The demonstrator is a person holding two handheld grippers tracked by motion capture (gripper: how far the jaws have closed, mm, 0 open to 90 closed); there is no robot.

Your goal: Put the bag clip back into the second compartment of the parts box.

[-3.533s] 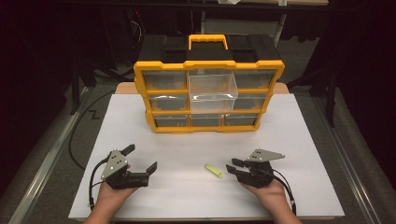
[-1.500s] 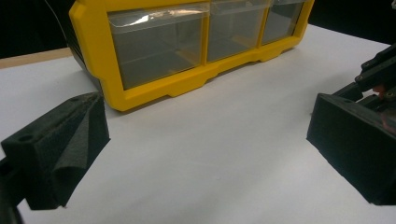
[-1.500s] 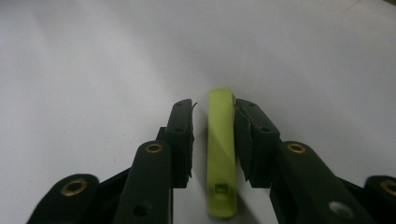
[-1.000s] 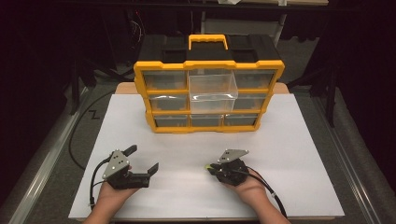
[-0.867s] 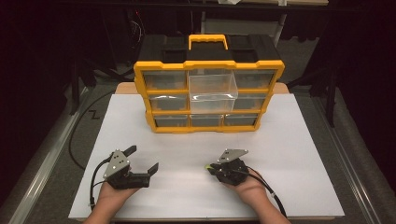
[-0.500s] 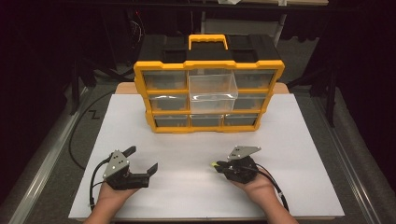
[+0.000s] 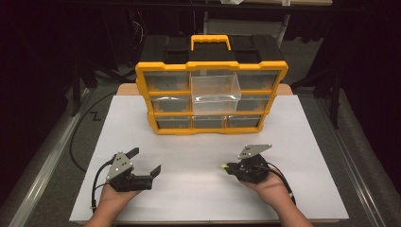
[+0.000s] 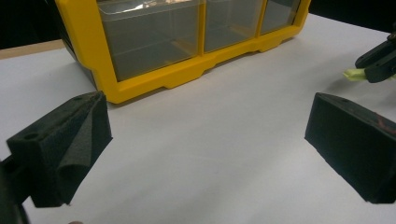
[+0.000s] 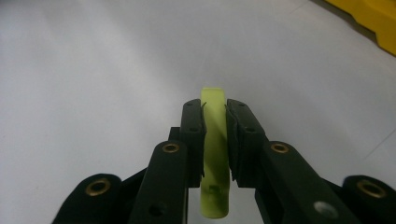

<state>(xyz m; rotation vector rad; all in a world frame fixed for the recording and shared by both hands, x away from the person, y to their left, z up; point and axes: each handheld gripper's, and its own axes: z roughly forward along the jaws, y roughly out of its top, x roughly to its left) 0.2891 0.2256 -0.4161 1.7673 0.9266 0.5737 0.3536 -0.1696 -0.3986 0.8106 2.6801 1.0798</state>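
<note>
Right claw (image 9: 215, 119) clamped on a yellow-green stick (image 9: 215, 140), long axis running along the jaws, tip poking out at 12 o'clock. Held just above the desk (image 7: 198, 156). Pulled-out clear drawer (image 7: 215, 90) of the yellow organizer (image 7: 165, 127) off at 11 o'clock. Left claw (image 7: 144, 163) wide open, empty, farther from that drawer.

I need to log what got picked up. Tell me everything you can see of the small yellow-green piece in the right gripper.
The yellow-green piece is a small, slim, smooth bar, plastic by the look, with a squared tip. The right gripper clamps it between both jaws, its tip poking out past them. In the high view it sits at the gripper's front, low over the white table, which may touch it.
</note>
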